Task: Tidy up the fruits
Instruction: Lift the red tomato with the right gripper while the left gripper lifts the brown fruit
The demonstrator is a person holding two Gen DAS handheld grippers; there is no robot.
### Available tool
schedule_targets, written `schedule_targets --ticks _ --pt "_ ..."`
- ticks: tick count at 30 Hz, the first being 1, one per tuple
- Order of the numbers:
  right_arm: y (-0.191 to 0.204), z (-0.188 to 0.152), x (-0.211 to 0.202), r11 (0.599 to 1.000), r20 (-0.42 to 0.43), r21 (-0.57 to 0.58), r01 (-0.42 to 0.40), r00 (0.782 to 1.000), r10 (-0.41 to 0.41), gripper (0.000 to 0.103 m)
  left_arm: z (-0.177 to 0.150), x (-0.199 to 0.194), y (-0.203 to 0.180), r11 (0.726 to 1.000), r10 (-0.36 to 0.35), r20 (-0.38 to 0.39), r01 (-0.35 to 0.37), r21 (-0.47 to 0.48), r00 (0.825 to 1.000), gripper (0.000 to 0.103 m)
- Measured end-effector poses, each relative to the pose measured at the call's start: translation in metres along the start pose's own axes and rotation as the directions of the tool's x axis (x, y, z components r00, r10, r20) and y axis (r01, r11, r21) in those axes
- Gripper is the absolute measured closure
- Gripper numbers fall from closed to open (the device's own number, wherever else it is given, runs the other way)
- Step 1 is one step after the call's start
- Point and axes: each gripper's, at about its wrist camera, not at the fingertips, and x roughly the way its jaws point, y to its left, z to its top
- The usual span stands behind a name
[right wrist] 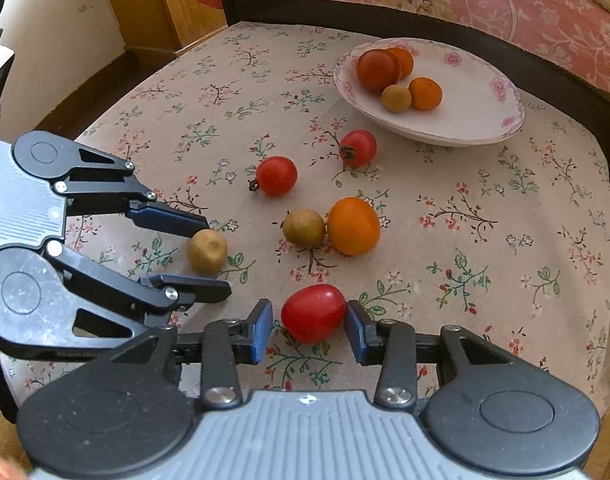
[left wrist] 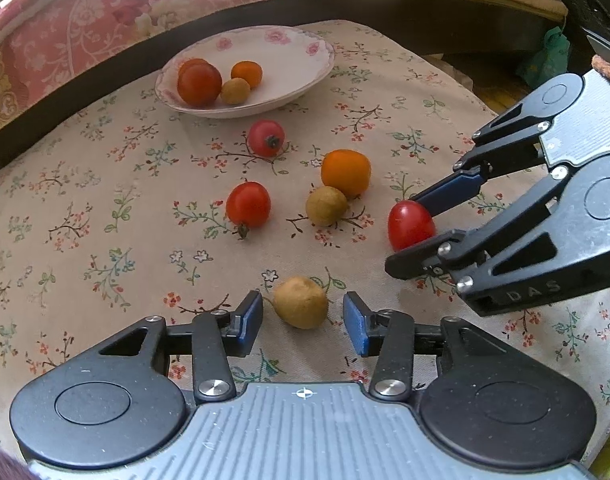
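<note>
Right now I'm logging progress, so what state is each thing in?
left gripper: open around the tan fruit, not touching.
right gripper: open, one pad touching the red tomato.
plate: holds four fruits.
orange fruit: on the cloth, touching a tan one.

Floral tablecloth (left wrist: 105, 240) under plate (left wrist: 297, 88), fruits (left wrist: 248, 205)

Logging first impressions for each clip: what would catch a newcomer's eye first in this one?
Two black tongs work at once: the left tongs straddle a tan round longan-like fruit, and the right tongs bracket a red oval cherry tomato, both open with pads not clearly pressing. Behind them, more loose fruit lies on the floral tablecloth, and a white rose-rimmed plate already holds four fruits.
</note>
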Motion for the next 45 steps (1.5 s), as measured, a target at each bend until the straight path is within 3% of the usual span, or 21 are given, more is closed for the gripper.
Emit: schedule_targets --ticks 7,25,30,45 --pt "0.001 0.0 0.001 1.0 -0.008 -0.011 0.006 1.0 -0.006 0.054 0.0 0.0 -0.002 1.0 -0.003 0.004 0.003 0.013 1.0 0.057" --pt "0.005 0.003 0.004 1.0 -0.004 -0.021 0.02 1.0 -0.02 0.054 -0.001 -0.001 -0.003 1.0 0.018 -0.004 -0.018 0.001 1.0 0.053" --pt "0.004 0.006 0.005 0.999 -0.01 -0.021 0.032 0.999 -0.032 0.066 -0.002 -0.003 -0.001 1.0 0.012 -0.009 -0.012 -0.016 1.0 0.063" --pt "0.001 0.013 0.001 0.999 0.005 -0.015 0.033 0.999 -0.033 0.067 0.007 -0.007 -0.003 1.0 0.012 0.016 -0.012 -0.011 1.0 0.066"
